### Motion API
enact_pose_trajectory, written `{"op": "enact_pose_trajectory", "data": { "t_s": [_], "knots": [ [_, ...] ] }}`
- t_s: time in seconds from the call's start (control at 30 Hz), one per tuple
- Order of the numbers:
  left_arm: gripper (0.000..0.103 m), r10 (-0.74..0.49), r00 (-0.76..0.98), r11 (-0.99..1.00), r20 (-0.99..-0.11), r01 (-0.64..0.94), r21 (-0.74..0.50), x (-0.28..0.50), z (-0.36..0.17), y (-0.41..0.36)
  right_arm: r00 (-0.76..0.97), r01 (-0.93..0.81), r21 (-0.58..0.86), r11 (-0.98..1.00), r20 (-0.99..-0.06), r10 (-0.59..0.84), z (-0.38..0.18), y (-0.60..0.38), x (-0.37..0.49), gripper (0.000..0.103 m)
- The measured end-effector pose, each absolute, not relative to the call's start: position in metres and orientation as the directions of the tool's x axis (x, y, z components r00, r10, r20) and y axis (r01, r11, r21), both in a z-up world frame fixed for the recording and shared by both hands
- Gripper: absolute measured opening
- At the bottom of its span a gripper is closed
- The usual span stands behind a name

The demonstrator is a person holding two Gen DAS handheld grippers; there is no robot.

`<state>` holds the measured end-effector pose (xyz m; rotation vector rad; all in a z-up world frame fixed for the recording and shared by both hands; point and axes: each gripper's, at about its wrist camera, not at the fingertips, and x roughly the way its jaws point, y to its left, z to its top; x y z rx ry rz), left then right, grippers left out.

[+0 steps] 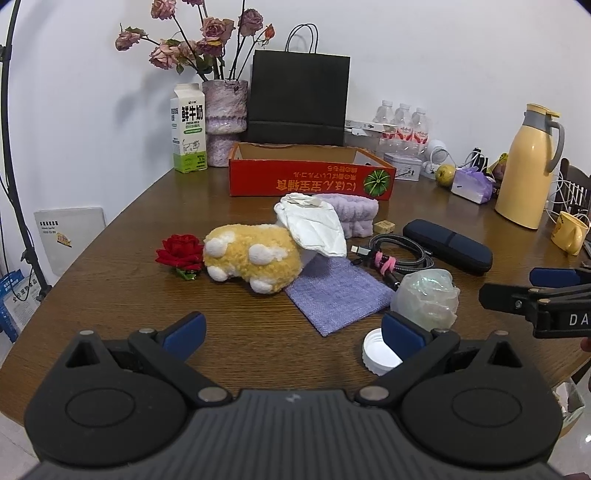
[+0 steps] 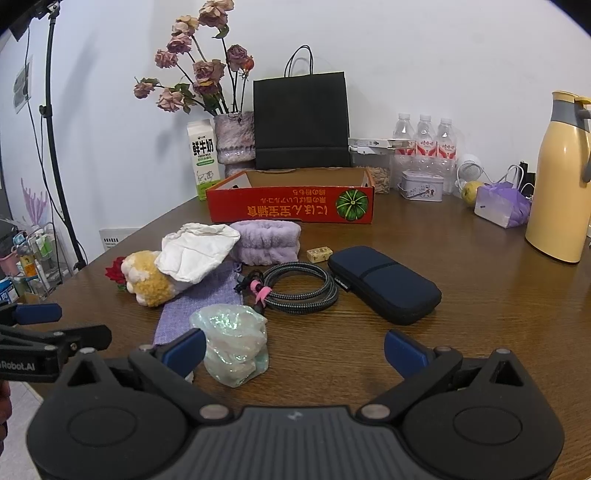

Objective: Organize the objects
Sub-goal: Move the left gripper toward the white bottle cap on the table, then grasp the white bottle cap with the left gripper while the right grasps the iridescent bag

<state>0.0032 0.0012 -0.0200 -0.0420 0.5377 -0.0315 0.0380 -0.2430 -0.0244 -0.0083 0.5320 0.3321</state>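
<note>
Back of the wooden table, along the white wall: milk carton, fuzzy purple vase with dried roses, black paper bag with handles. Right of the bag: three water bottles, small tin box, white round gadget, yellow-green fruit, purple plastic bag. Yellow thermos jug with grey handle stands at the right side, yellow mug just beside it. Black light stand at the left, off the table. Clear jar of seeds sits behind the red box's right end.
</note>
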Motion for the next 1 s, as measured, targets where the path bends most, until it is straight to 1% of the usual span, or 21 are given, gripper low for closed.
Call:
{"op": "enact_pose_trajectory", "data": {
  "t_s": [0.43,1.0],
  "knots": [
    [0.103,-0.039,0.866,0.999,-0.499,0.021,-0.040,0.001,-0.020,-0.003,0.808,-0.314,0.073,0.947,-0.503,0.306,-0.024,-0.247,0.040,0.103],
    [0.103,-0.031,0.857,0.999,-0.515,0.017,-0.033,0.002,-0.025,-0.015,0.798,-0.332,0.068,0.941,-0.512,0.319,-0.029,-0.255,0.045,0.103]
  ]
}}
